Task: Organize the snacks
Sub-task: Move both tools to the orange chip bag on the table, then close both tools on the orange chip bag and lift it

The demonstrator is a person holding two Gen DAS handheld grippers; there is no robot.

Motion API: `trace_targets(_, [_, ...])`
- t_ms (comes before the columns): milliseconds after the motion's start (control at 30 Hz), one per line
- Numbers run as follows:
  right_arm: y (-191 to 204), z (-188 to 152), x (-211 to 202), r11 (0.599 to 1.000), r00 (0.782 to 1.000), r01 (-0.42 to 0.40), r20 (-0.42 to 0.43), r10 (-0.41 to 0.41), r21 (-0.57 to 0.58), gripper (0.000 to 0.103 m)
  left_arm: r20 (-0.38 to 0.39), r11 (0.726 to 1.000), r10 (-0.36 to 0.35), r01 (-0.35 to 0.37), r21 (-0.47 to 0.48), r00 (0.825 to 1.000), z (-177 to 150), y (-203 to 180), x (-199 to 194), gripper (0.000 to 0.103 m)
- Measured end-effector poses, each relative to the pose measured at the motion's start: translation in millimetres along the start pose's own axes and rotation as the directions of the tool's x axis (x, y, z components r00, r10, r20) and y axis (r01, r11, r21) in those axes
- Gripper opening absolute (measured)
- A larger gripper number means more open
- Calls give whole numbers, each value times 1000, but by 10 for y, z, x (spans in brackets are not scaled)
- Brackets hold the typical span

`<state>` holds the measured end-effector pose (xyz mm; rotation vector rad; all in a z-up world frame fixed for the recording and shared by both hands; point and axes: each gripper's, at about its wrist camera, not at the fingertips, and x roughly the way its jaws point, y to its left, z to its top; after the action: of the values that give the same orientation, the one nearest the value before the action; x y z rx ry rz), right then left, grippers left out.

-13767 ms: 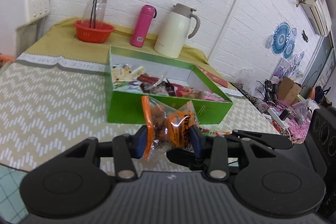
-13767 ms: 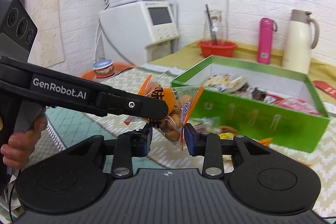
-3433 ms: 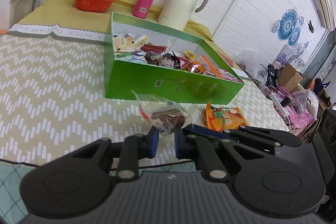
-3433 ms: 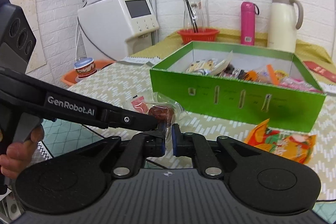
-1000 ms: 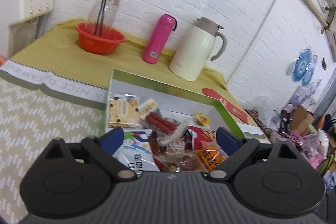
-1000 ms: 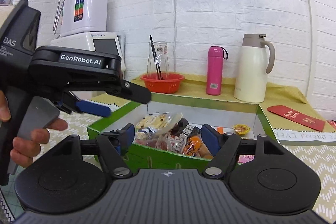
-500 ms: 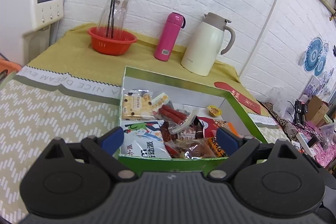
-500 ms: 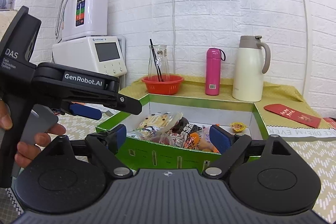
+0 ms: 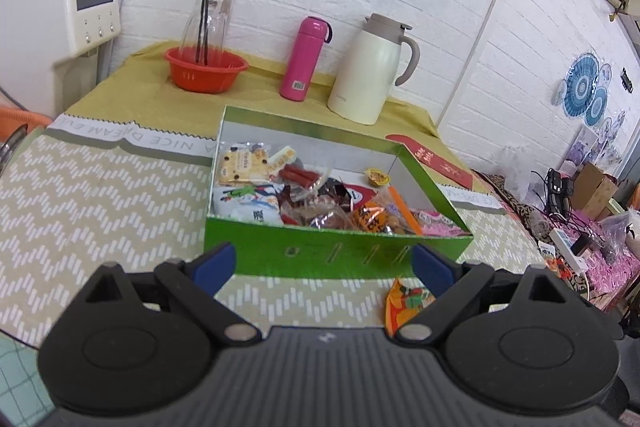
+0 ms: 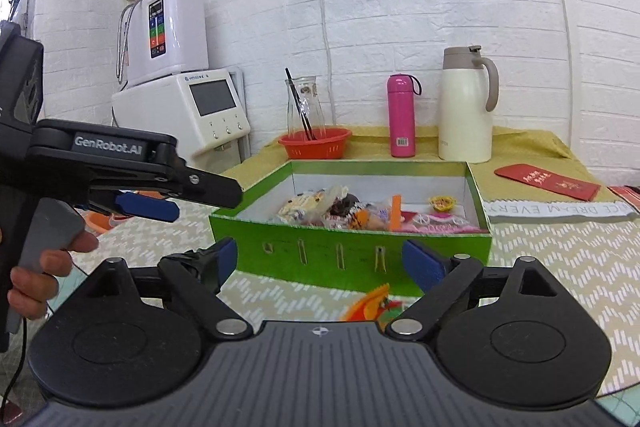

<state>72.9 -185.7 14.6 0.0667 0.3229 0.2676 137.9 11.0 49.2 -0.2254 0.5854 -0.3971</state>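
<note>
Here, the green box (image 9: 256, 251) is seen on the worktop (image 9: 80, 195), filled with wrapped snacks (image 9: 320, 199). Just in front of the box, an orange snack packet (image 9: 406, 301) is left lying on the worktop. The left gripper (image 9: 324, 263) and right gripper (image 10: 330, 261) are held before the box, jaws spread wide and empty.

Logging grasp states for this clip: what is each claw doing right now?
Left claw: open, holding nothing.
Right claw: open, holding nothing.
</note>
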Motion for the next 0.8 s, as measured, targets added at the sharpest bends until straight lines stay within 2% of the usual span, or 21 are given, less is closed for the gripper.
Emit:
trace_targets(167, [-198, -199, -2, 995, 993, 55, -104, -64, -81, 103, -49, 999, -33, 32, -14, 998, -295, -11, 7, 93])
trace_targets(267, [-343, -202, 109, 991, 986, 54, -150, -72, -120, 103, -96, 997, -70, 66, -47, 993, -383, 1, 71, 93])
trace_targets(400, [-523, -154, 276, 992, 980, 73, -175, -91, -104, 103, -111, 994, -96, 90, -56, 989, -437, 4, 117, 93])
trace_targets(500, [-568, -114, 384, 993, 984, 49, -166, -66, -103, 103, -114, 994, -102, 96, -50, 988, -426, 8, 148, 93])
trace_targets(567, [-583, -102, 471, 995, 983, 2, -183, -20, -100, 103, -117, 992, -117, 110, -60, 986, -424, 15, 160, 93])
trace_targets(667, [-632, -136, 606, 997, 961, -52, -275, 32, -66, 103, -121, 990, -131, 125, -57, 984, -423, 24, 170, 93])
trace_targets(800, [-669, -200, 360, 995, 955, -104, -278, 102, 7, 103, -136, 988, -151, 144, -60, 979, -430, 37, 238, 93])
